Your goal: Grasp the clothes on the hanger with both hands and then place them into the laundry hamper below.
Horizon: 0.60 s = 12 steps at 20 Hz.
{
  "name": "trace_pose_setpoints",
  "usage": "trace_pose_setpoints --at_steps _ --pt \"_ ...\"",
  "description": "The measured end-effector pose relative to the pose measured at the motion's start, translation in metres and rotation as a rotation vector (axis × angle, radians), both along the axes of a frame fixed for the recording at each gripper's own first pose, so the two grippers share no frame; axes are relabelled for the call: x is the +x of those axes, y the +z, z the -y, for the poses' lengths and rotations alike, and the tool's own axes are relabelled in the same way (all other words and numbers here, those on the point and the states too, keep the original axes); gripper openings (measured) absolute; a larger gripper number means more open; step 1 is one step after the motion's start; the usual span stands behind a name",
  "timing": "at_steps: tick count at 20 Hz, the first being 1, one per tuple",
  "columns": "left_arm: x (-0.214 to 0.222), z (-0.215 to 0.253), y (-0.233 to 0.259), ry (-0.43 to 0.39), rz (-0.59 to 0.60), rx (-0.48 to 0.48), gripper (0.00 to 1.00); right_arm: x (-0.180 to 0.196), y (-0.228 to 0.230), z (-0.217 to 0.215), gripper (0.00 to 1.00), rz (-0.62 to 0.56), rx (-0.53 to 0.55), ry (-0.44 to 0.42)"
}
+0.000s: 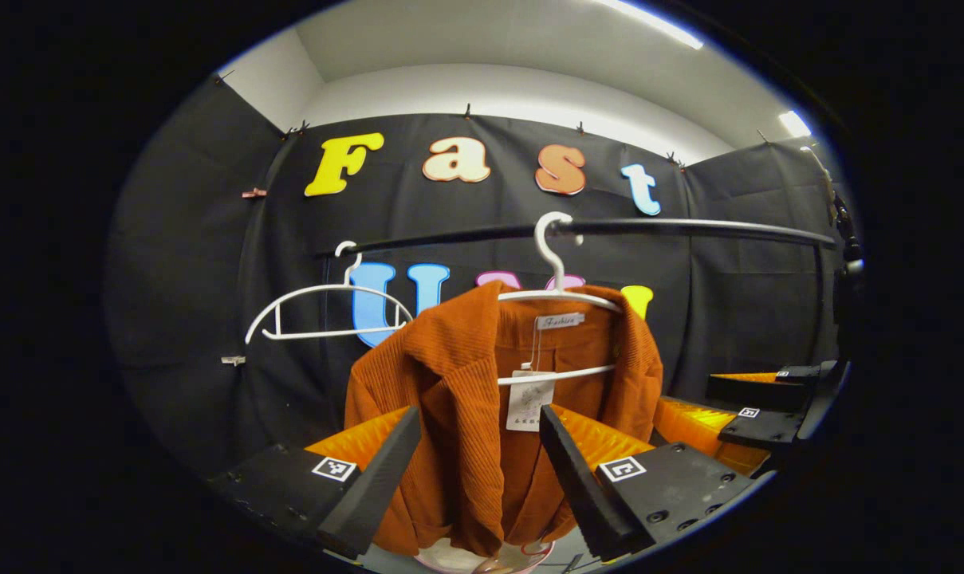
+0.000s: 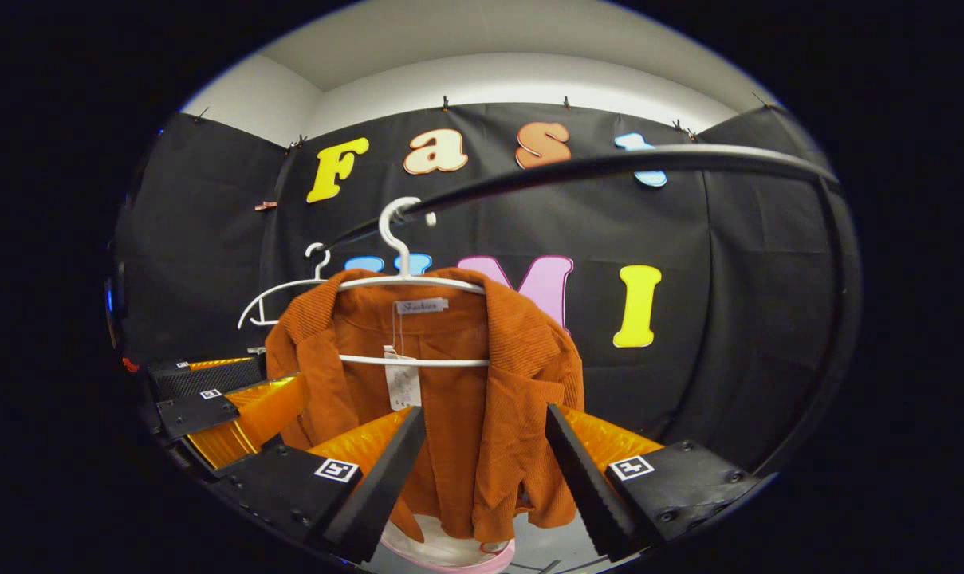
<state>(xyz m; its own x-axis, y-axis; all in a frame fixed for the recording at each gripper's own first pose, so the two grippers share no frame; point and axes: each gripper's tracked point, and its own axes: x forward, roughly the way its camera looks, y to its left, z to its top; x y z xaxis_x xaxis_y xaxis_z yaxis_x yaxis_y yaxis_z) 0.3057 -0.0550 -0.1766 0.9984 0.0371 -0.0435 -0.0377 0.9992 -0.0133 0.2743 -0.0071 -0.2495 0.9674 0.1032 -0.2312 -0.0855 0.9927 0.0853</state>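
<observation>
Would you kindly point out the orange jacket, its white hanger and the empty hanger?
orange jacket point(image 1: 458, 414): left gripper view, front panel.
white hanger point(image 2: 406, 281): right gripper view, top bar.
empty hanger point(image 1: 322, 291): left gripper view, arched shoulder.

Hidden and cut-off parts

The jacket's point(image 1: 466, 414) hem is cut off by the left claw's point(image 1: 482, 486) fingers; the hamper point(image 2: 450, 554) below shows only a rim sliver at the picture's edge; the paper tag point(image 1: 529, 399) is too small to read.

Left tongs point(image 1: 474, 470) and right tongs point(image 2: 482, 470), serrated wedge fingers, square black-and-white markers, screws on dark mounts
</observation>
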Motion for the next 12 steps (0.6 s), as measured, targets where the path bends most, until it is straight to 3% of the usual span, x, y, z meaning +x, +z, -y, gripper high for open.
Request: trace_pose_setpoints --at_steps 5,7,12 --pt "0.046 0.0 -0.054 0.062 -0.05 0.007 0.92 0.045 -0.063 0.014 0.98 -0.083 0.043 -0.031" --pt "0.06 -0.008 -0.067 0.093 -0.063 0.018 0.95 0.056 -0.08 0.015 0.98 -0.112 0.051 -0.036" --pt "0.1 -0.026 -0.07 0.135 -0.058 -0.028 0.95 0.099 -0.1 0.017 0.98 -0.107 0.065 -0.037"
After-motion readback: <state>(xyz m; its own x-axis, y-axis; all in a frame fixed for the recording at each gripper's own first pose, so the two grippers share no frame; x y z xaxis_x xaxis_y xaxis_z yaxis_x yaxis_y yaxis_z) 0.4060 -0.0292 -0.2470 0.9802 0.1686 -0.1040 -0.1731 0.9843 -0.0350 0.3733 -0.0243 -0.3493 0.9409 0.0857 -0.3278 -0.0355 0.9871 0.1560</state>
